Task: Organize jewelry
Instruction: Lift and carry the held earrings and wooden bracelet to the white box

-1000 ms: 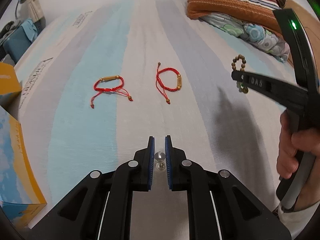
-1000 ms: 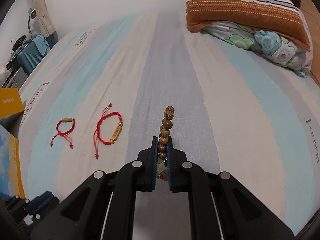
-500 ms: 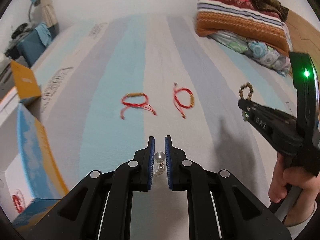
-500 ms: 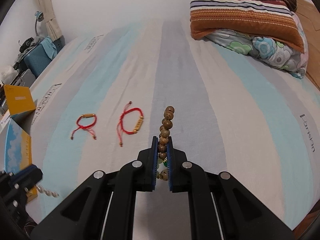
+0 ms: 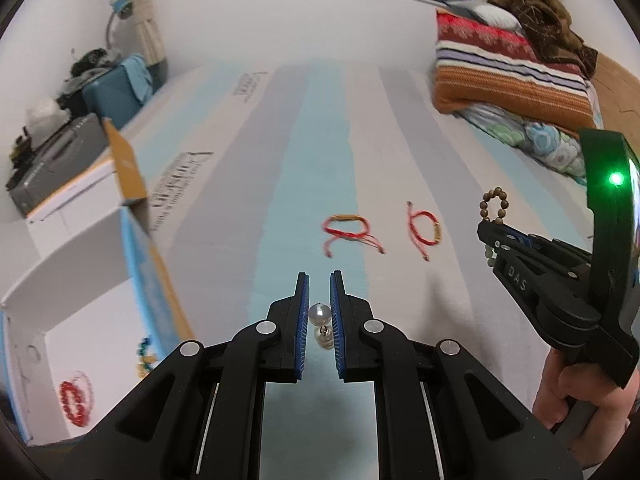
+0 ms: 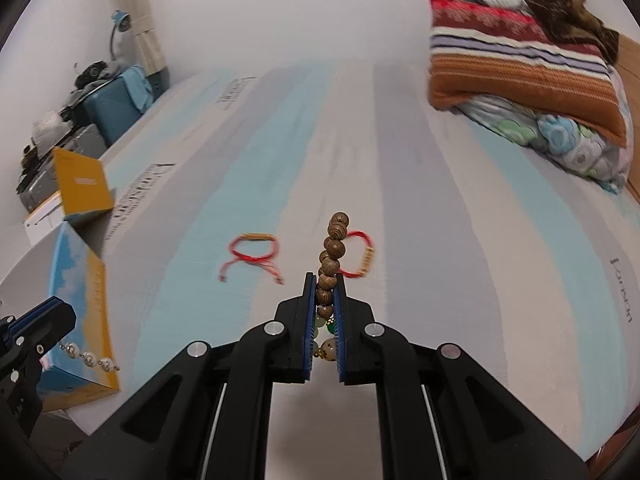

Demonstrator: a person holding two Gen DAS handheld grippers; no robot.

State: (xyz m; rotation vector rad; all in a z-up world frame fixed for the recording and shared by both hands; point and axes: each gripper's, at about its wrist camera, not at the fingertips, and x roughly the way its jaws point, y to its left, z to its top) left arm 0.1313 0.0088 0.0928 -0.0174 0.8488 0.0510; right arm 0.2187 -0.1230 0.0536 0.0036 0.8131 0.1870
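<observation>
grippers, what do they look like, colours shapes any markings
Both are matte black plastic with two flat parallel fingers lined with ribbed blue pads, joined by angular linkage arms with round silver pivot pins. From the left wrist view, the right gripper carries embossed "DAS" lettering on its side, a tall black mount with a lit green light, and a grey handle in a bare hand. No sleeve is clearly visible.

We see our left gripper point(image 5: 319, 300) pinched on a strand of pearly beads point(image 5: 319, 313) above the striped bedsheet point(image 5: 280, 168). At the right, our right gripper point(image 5: 486, 232) clamps a wooden bead bracelet point(image 5: 495, 205), whose loop stands above the fingers. Two red cord bracelets point(image 5: 348, 232) lie apart on the sheet between them, and an open box point(image 5: 80, 280) at the left holds a red beaded bracelet point(image 5: 75, 398).
</observation>
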